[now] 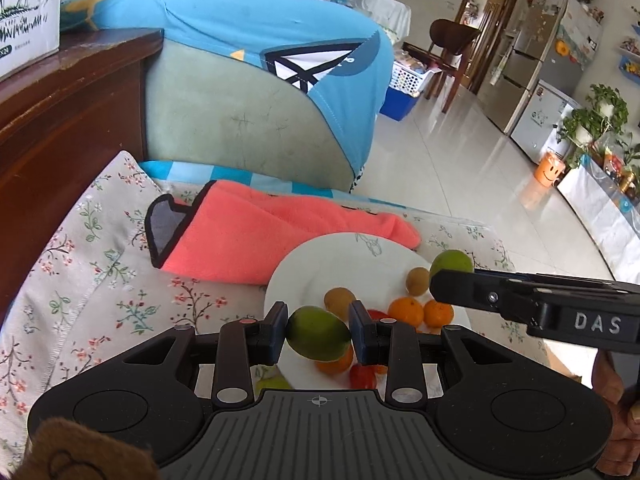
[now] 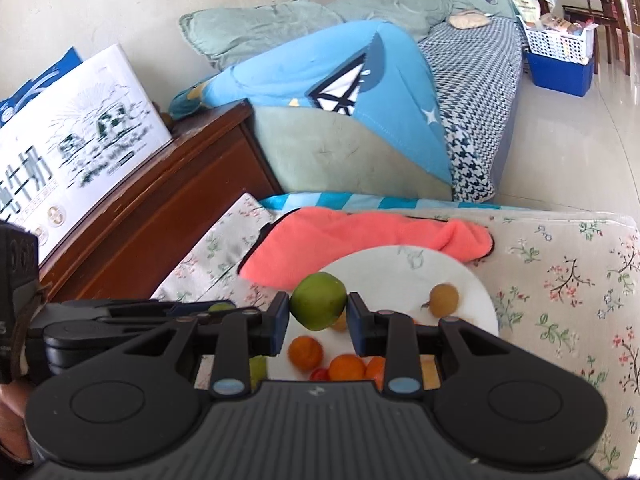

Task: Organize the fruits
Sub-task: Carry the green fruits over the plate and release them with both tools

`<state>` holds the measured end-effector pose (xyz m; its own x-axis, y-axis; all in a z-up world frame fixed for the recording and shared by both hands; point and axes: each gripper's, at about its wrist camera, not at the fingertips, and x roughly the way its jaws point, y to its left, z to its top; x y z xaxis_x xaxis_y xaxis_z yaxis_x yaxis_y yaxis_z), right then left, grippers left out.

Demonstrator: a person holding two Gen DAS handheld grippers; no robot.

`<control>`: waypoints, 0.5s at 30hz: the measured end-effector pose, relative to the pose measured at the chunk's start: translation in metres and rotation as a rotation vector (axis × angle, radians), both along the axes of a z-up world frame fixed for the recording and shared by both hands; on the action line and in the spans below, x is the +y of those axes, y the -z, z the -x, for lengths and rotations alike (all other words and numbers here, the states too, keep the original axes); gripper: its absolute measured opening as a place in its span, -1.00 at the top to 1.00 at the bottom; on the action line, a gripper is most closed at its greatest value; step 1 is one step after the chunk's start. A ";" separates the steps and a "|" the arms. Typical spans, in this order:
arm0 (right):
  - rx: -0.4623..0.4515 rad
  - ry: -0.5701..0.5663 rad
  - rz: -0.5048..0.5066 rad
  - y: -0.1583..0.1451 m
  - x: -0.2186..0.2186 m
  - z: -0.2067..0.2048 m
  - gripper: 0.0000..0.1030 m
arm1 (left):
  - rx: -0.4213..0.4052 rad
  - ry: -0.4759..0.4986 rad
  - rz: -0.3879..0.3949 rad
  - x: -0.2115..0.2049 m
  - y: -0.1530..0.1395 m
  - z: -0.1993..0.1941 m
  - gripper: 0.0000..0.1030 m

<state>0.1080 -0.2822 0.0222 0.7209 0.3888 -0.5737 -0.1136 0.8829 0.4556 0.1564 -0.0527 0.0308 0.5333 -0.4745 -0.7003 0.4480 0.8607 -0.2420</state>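
Observation:
In the left wrist view my left gripper (image 1: 318,326) is shut on a green fruit (image 1: 318,336), held above the near part of a white plate (image 1: 320,264). My right gripper (image 1: 442,282) reaches in from the right, shut on a second green fruit (image 1: 451,265) over the plate's right rim. The right wrist view shows that gripper (image 2: 318,308) with its green fruit (image 2: 318,305) pressed between the pads. On the plate (image 2: 440,268) lie oranges (image 2: 306,353), a brown fruit (image 2: 444,300) and a small red tomato (image 2: 320,374). Oranges (image 1: 406,312) and brown fruits (image 1: 339,299) also show under the left gripper.
The plate rests on a floral cloth (image 1: 100,260) beside a folded pink towel (image 1: 260,232). Behind stand a sofa with a blue blanket (image 1: 260,28), a dark wooden cabinet (image 1: 72,112) bearing a white carton (image 2: 80,120), and a tiled floor (image 1: 460,160) on the right.

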 end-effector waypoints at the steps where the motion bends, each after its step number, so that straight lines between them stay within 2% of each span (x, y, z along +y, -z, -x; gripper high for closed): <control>1: 0.008 0.009 -0.009 0.002 -0.003 -0.003 0.39 | 0.003 -0.004 0.001 -0.002 0.001 -0.002 0.41; 7: 0.065 0.053 -0.091 0.019 -0.016 -0.019 0.39 | 0.024 -0.030 0.005 -0.016 0.012 -0.010 0.41; 11: 0.085 0.063 -0.093 0.029 -0.017 -0.027 0.39 | 0.041 -0.050 0.001 -0.024 0.020 -0.015 0.41; 15: 0.111 0.073 -0.094 0.038 -0.018 -0.035 0.39 | 0.028 -0.060 -0.040 -0.033 0.026 -0.015 0.40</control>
